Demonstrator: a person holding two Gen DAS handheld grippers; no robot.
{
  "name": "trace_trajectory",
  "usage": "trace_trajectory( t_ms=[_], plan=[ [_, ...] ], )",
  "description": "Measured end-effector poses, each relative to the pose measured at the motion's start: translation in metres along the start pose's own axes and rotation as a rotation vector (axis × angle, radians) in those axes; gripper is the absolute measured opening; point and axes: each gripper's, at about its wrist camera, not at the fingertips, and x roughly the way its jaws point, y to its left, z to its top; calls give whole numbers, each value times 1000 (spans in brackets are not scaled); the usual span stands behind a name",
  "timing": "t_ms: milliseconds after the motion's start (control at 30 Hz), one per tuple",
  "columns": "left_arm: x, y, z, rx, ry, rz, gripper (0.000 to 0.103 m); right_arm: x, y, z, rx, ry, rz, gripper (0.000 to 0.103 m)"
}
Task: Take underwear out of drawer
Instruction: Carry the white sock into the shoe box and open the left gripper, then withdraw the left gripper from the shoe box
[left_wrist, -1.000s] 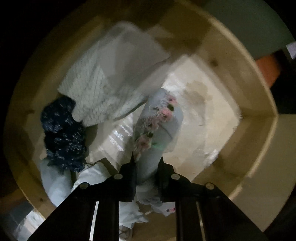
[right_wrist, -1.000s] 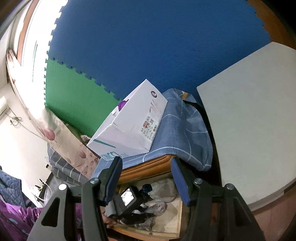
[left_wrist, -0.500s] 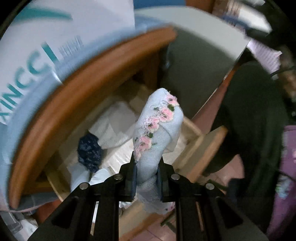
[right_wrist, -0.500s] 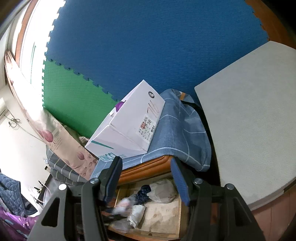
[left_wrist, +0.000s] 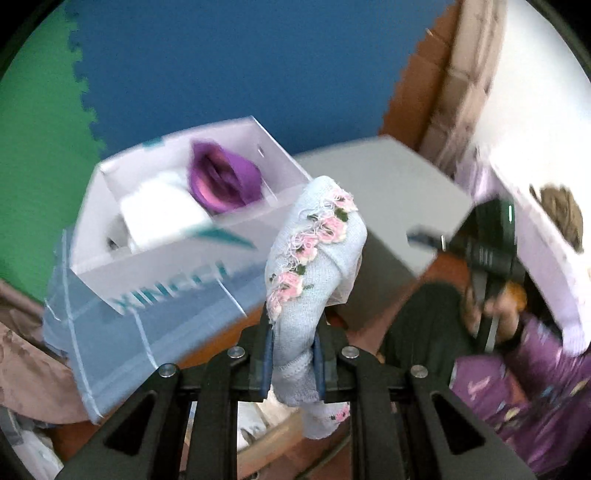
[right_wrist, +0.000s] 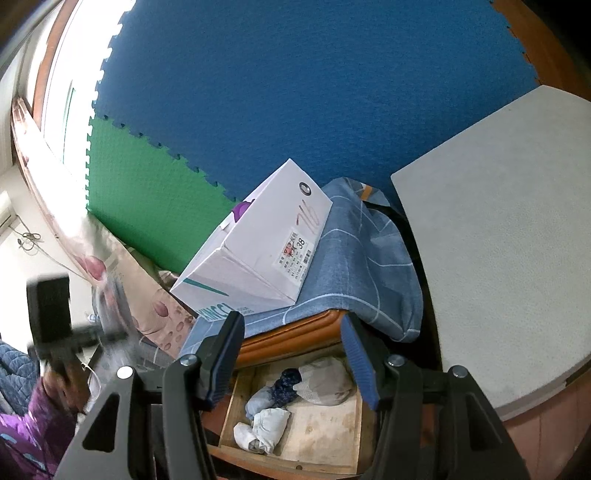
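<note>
My left gripper (left_wrist: 293, 354) is shut on light blue underwear (left_wrist: 314, 258) trimmed with pink lace flowers, and the cloth stands up between the fingers, high above the drawer. The picture is blurred with motion. In the right wrist view my right gripper (right_wrist: 295, 354) hangs open and holds nothing. Below it is the open wooden drawer (right_wrist: 325, 435). In the drawer lie a dark blue floral piece (right_wrist: 286, 384), a grey-white bundle (right_wrist: 325, 380), a pale blue roll (right_wrist: 258, 400) and a white roll (right_wrist: 262, 428). A person's hand (right_wrist: 62, 380) holds the blurred left tool at the left edge.
An open white shoebox (left_wrist: 177, 236) holds a purple garment (left_wrist: 225, 181) and something white. It stands on a blue checked cloth (right_wrist: 354, 266) on the cabinet top. A grey tabletop (right_wrist: 498, 258) lies to the right. Blue and green foam mats (right_wrist: 295, 92) cover the wall.
My left gripper has risen out of the drawer with the flowered underwear, from among the other clothes to above the shoebox. The right gripper has not moved.
</note>
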Motion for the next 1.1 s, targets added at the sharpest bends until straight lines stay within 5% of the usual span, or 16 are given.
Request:
trace_trajectory(
  t_ms=[167, 367, 700, 800, 967, 1100],
  plan=[
    [-7, 44, 63, -51, -73, 107, 16, 1, 1, -1, -11, 4, -1, 56],
    [28, 101, 121, -123, -41, 223, 16, 2, 3, -1, -27, 12, -9, 56],
    [112, 149, 127, -110, 80, 370, 19, 4, 3, 0, -33, 26, -11, 56],
    [124, 147, 124, -75, 85, 419, 34, 6, 3, 0, -35, 33, -12, 56],
    [116, 139, 120, -37, -17, 498, 84, 10, 9, -1, -67, 47, -41, 56],
    [96, 131, 113, -37, -117, 511, 88, 16, 21, -6, -144, 72, -85, 56]
  ],
)
